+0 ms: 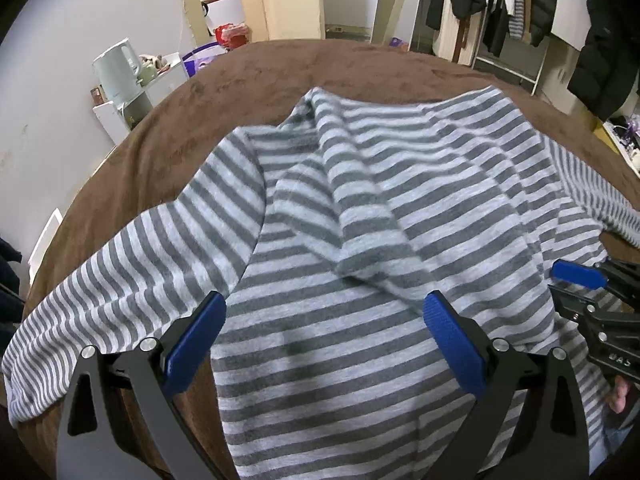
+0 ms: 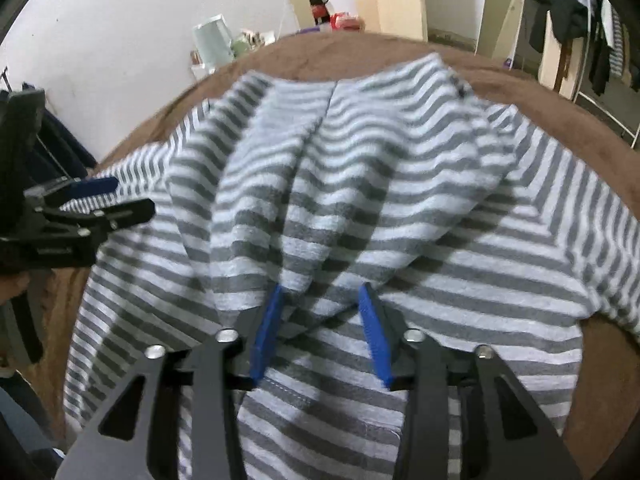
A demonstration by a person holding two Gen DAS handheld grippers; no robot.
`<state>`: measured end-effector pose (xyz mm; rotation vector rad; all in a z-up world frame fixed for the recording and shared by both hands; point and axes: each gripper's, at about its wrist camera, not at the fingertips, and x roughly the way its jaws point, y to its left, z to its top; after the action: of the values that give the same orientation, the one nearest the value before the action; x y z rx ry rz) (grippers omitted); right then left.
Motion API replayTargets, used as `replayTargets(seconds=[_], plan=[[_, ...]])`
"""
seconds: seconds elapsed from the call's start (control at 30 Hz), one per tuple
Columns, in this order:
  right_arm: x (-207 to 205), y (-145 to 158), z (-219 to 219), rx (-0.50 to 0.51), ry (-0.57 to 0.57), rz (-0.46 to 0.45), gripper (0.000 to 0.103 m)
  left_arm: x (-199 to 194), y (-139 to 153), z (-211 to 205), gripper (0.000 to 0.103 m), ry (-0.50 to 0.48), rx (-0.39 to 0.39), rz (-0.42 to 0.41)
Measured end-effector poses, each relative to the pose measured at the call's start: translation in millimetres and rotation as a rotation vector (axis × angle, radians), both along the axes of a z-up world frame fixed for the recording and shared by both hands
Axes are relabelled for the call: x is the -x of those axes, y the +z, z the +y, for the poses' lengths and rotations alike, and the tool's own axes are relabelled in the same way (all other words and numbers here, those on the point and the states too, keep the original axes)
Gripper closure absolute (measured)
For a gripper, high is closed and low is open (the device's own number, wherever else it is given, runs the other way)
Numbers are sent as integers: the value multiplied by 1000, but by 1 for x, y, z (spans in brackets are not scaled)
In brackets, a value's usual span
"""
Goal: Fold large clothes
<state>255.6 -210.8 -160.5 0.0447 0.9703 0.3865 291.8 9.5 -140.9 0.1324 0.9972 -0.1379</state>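
A grey-and-white striped long-sleeved top (image 1: 340,240) lies rumpled on a brown bed cover (image 1: 168,152), one sleeve spread to the left. My left gripper (image 1: 324,308) hovers over its lower part, jaws wide open and empty. My right gripper (image 2: 322,296) has its blue pads half closed around a raised fold of the top (image 2: 320,200), which lifts into a ridge; the jaws still stand apart. The right gripper also shows at the right edge of the left wrist view (image 1: 580,276), and the left gripper at the left edge of the right wrist view (image 2: 96,200).
The brown cover (image 2: 580,152) spans the bed. A white kettle (image 1: 116,68) and clutter stand on a shelf to the left. A clothes rack with dark jackets (image 1: 512,12) stands at the back right. A white wall is on the left.
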Motion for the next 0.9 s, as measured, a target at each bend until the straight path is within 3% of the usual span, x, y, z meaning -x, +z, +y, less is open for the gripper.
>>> replayTargets(seconds=[0.13, 0.2, 0.4, 0.67, 0.9], plan=[[9, 27, -29, -62, -55, -37, 45, -8, 16, -15, 6, -27, 24, -27], [14, 41, -47, -94, -90, -57, 34, -13, 24, -28, 6, -47, 43, -37], [31, 73, -124, -117, -244, -114, 32, -31, 29, -90, 6, -142, 66, -55], [53, 69, -207, -86, -430, -120, 32, -42, 13, -173, 6, -240, 87, -38], [69, 56, -249, -72, -544, -101, 32, -38, -4, -235, 6, -337, 61, -48]])
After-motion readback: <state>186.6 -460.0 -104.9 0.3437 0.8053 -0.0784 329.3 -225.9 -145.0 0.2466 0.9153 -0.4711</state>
